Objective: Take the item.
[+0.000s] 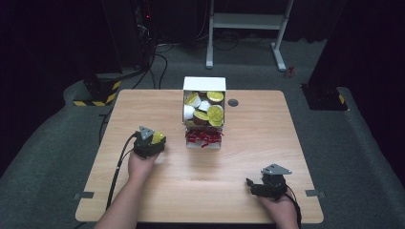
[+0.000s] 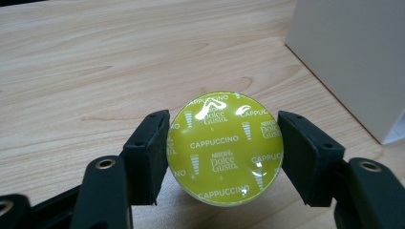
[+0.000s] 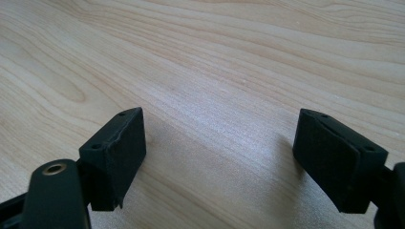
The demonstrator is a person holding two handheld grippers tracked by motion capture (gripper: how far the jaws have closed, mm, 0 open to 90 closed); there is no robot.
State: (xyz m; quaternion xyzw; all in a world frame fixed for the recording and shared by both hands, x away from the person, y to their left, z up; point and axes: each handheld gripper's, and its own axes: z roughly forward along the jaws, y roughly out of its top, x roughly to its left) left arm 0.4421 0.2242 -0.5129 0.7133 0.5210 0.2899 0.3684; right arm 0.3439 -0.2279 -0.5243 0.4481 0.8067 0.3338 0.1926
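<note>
Cappuccino capsule [image 2: 224,149], yellow-green foil lid up, pinched at its rim between the pads of the left gripper [image 1: 152,141], low over the bare wooden counter [image 1: 157,105] left of the white box [image 1: 204,84]. In the left gripper view: lid facing the camera, both pads pressed against opposite sides, a corner of the box [image 2: 348,62] up at the right. More capsules [image 1: 204,109] heaped in the open box, with red wrappers [image 1: 203,137] spilling at its near end. Right gripper [image 1: 260,185] parked near the counter's near right edge, jaws spread wide with nothing between them, only wood grain ahead in the right gripper view. Likely step: unloading, one capsule carried out of the box and on its way to being set down. Next move, by this reading: lower until the capsule's base meets the wood, keep the lid level, then spread the jaws and lift clear without tipping it; afterwards back to the box for another.
</note>
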